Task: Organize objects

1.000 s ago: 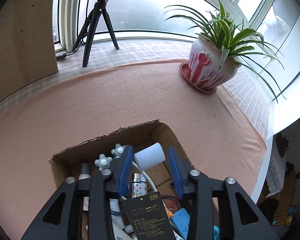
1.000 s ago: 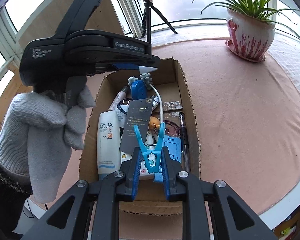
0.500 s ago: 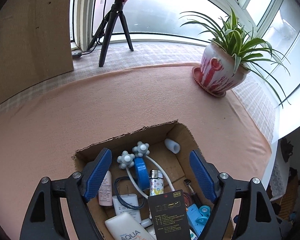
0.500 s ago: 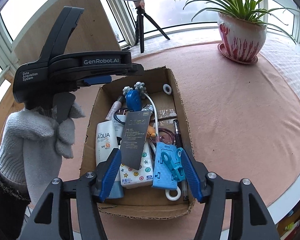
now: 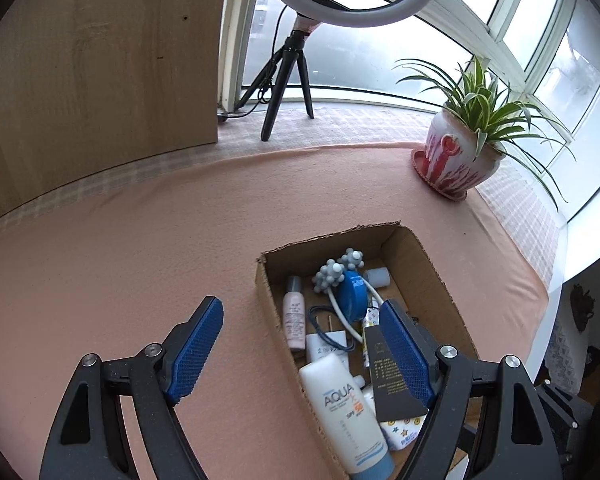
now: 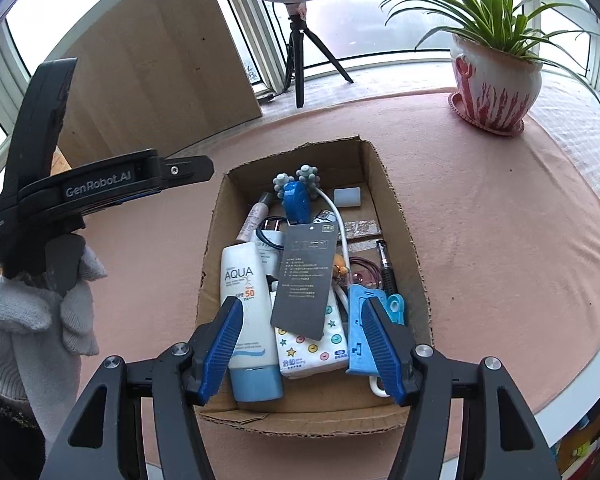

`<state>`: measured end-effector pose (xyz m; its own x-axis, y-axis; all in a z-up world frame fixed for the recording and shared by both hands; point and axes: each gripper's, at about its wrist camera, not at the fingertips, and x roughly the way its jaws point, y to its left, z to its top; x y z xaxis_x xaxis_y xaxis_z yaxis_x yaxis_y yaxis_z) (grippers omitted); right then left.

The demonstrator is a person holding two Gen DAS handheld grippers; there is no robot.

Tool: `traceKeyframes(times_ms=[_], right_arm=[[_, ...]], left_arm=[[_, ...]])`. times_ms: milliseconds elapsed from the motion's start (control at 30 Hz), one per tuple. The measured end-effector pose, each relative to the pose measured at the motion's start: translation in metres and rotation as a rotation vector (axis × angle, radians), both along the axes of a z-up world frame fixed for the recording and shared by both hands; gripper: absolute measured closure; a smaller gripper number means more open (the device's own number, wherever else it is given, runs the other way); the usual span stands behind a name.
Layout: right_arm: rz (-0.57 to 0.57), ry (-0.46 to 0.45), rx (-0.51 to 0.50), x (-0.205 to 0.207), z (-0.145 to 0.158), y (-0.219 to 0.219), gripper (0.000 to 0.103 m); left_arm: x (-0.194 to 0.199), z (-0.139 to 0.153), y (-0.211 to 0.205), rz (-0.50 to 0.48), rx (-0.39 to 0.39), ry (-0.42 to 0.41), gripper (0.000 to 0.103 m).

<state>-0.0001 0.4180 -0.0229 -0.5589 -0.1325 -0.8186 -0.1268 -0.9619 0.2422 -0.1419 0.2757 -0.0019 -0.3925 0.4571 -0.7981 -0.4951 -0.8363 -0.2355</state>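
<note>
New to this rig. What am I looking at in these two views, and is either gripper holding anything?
No robot: a person holds a two-finger gripper in each hand, with a fisheye camera looking along the fingers. The left gripper and right gripper are both open and empty. The right view also shows the gloved hand gripping the left tool. On the pink cloth sits a cardboard box holding a sunscreen tube, a dark card and small items. A potted plant stands behind.
</note>
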Motion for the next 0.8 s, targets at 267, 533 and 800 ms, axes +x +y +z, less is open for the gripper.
traceKeyframes(times_ms=[267,533,800], right_arm=[[0.038,0.009,0.005,-0.003,0.007,-0.037,0.045],[0.093,0.015,0.006,-0.009,0.013,-0.079,0.045],[0.152,0.033,0.029,-0.016,0.021,-0.125,0.045]], left_arm=[[0.020,0.009,-0.073,0.066,0.004,0.012,0.020],[0.038,0.013,-0.144,0.148,-0.001,0.021,0.020],[0.054,0.020,-0.204,0.234,-0.033,0.058,0.020]])
